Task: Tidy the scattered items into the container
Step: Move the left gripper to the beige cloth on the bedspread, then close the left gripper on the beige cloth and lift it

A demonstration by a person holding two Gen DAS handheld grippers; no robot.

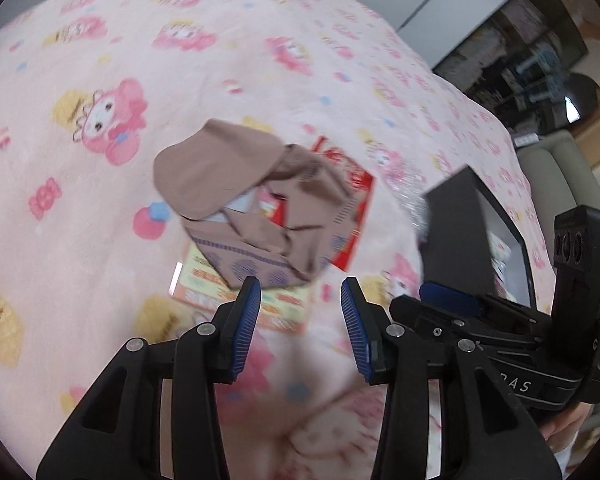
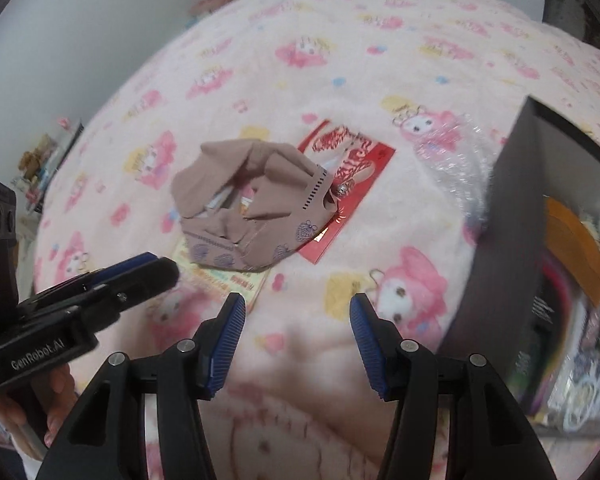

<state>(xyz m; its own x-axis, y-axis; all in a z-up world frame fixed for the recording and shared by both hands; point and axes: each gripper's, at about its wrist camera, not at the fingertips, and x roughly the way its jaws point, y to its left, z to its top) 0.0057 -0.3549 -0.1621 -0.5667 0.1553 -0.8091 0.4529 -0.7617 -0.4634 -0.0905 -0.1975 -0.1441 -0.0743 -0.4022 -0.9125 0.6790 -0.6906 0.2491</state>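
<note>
Socks (image 1: 256,204), heaped on packets on the pink blanket (image 1: 140,60) at twelve o'clock of both released grippers (image 1: 300,320) (image 2: 296,332), probably await pickup; next, close on them and carry to the black box (image 2: 512,248) at three o'clock.

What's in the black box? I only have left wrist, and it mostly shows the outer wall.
Observer: The black box already holds things: an orange card leans on top of a mixed pile.
Operator: Right gripper, open or shut? I only see it side-on.
Observer: The right gripper is open and holds nothing.
</note>
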